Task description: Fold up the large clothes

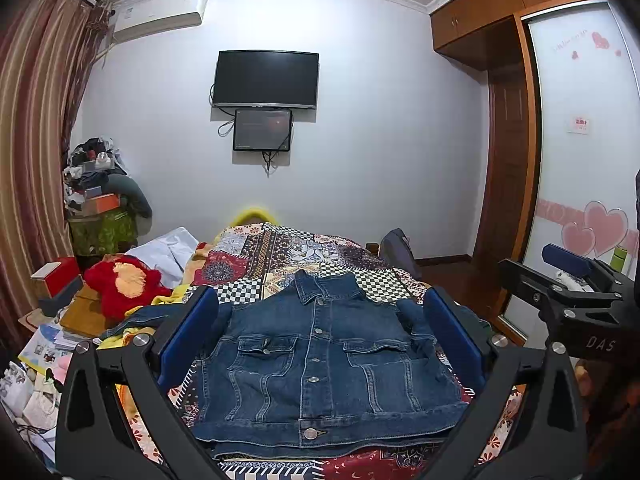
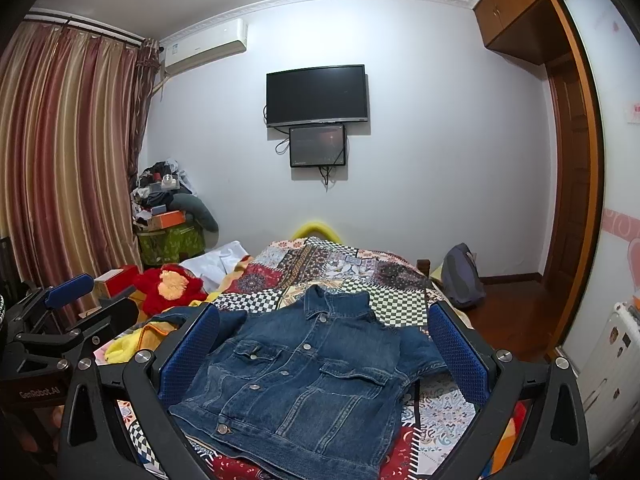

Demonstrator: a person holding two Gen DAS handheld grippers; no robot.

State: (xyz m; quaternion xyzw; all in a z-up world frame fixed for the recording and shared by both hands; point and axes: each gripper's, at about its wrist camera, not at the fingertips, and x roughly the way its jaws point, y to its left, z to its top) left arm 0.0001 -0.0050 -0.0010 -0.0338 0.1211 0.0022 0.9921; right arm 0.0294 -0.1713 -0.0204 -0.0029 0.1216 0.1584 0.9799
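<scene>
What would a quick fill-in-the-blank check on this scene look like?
1. The blue denim jacket lies front-up on the patchwork ___.
2. The jacket's front is ___, not open.
3. Both the left gripper and right gripper are ___, holding nothing.
4. The black wall-mounted television is switched ___.

Missing words: bedspread; buttoned; open; off

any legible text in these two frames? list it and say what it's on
"DAS" on the black body of the right gripper, seen from the left wrist view.
"GenRobot.AI" on the black body of the left gripper, seen from the right wrist view.
Sticker on the air conditioner: too small to read.
Red-and-white note and red lettering on the wardrobe door: blurred, unreadable.
Denim jacket: no readable text.
</scene>
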